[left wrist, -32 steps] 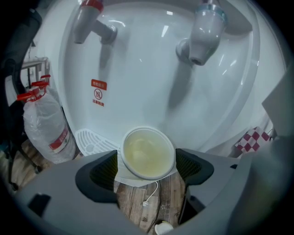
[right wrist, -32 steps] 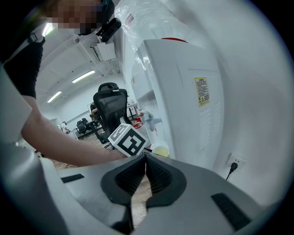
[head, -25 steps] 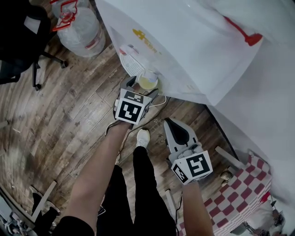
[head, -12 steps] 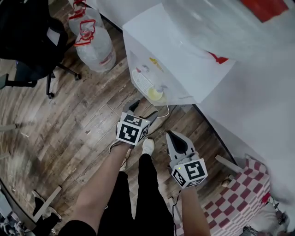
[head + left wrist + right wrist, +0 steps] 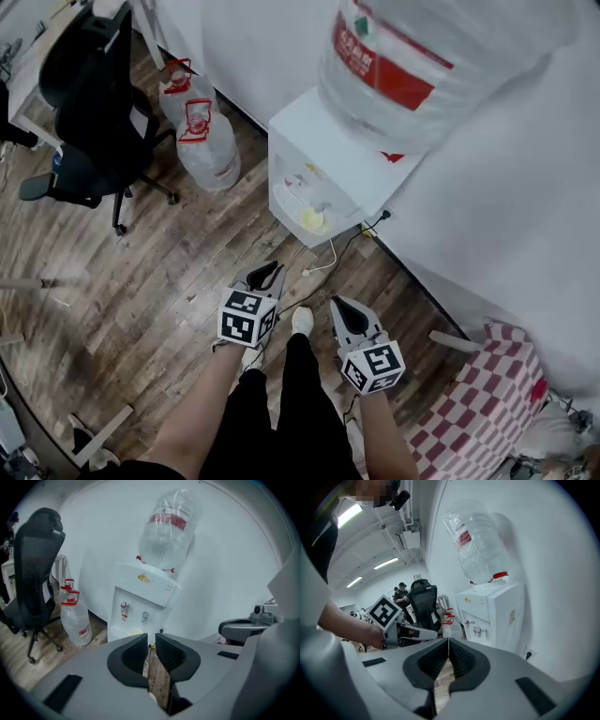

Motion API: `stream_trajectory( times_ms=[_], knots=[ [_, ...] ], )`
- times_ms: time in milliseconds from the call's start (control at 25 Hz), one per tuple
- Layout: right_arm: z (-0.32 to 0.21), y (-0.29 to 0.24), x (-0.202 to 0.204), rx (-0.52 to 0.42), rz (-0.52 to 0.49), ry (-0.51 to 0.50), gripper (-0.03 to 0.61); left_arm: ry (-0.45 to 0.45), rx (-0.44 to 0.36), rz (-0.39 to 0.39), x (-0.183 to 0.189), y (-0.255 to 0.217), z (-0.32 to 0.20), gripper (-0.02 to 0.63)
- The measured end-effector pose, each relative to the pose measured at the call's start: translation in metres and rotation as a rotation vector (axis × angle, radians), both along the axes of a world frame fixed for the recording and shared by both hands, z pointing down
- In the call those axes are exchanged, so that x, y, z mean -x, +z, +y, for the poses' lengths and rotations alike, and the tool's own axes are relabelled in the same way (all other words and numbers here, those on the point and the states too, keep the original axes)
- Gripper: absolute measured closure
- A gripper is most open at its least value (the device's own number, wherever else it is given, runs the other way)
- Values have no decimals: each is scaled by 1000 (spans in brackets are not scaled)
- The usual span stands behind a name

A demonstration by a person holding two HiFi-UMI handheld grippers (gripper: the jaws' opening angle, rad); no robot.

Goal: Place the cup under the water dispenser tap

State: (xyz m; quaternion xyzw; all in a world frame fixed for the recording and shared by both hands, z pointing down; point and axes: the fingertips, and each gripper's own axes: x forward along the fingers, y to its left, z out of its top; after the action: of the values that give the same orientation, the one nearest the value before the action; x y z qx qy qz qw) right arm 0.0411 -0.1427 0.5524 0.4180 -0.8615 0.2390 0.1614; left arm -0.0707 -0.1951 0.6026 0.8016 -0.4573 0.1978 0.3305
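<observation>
A pale yellow cup (image 5: 312,219) stands on the drip tray of the white water dispenser (image 5: 323,159), under its taps (image 5: 124,607); in the left gripper view the cup (image 5: 136,632) shows just above my jaws. My left gripper (image 5: 262,277) hangs well back from the dispenser over the wooden floor. Its jaws are closing, with a narrow gap and nothing between them (image 5: 151,644). My right gripper (image 5: 345,310) is beside it, shut and empty, its pads touching (image 5: 448,641).
A large water bottle (image 5: 422,56) sits upturned on the dispenser. Two jugs (image 5: 208,141) stand on the floor to its left, next to a black office chair (image 5: 94,122). A white cable (image 5: 328,262) trails from the dispenser. A red-checked cloth (image 5: 478,403) lies at the right.
Both grippers have pulled back and risen away from the dispenser. The left one was open at the cup and has left it on the tray; its jaws have narrowed.
</observation>
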Motion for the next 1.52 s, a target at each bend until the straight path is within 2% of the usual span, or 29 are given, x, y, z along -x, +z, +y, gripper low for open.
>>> stream_trajectory(
  times_ms=[160, 320, 680, 1000, 1320, 1520],
  knots=[
    [31, -36, 14, -25, -6, -3, 555, -19, -43, 8, 22, -49, 36, 598],
    [65, -68, 20, -60, 5, 3, 557, -12, -61, 56, 41, -89, 80, 600],
    [133, -119, 19, -136, -17, 89, 557, 31, -173, 80, 77, -155, 162, 600],
    [184, -157, 30, -202, -47, 86, 557, 67, -231, 76, 77, -187, 203, 600],
    [197, -172, 18, -230, -73, 23, 557, 3, -283, 89, 74, -216, 221, 600],
    [202, -190, 4, -264, -82, -7, 557, 8, -320, 83, 56, -234, 233, 600]
  ],
)
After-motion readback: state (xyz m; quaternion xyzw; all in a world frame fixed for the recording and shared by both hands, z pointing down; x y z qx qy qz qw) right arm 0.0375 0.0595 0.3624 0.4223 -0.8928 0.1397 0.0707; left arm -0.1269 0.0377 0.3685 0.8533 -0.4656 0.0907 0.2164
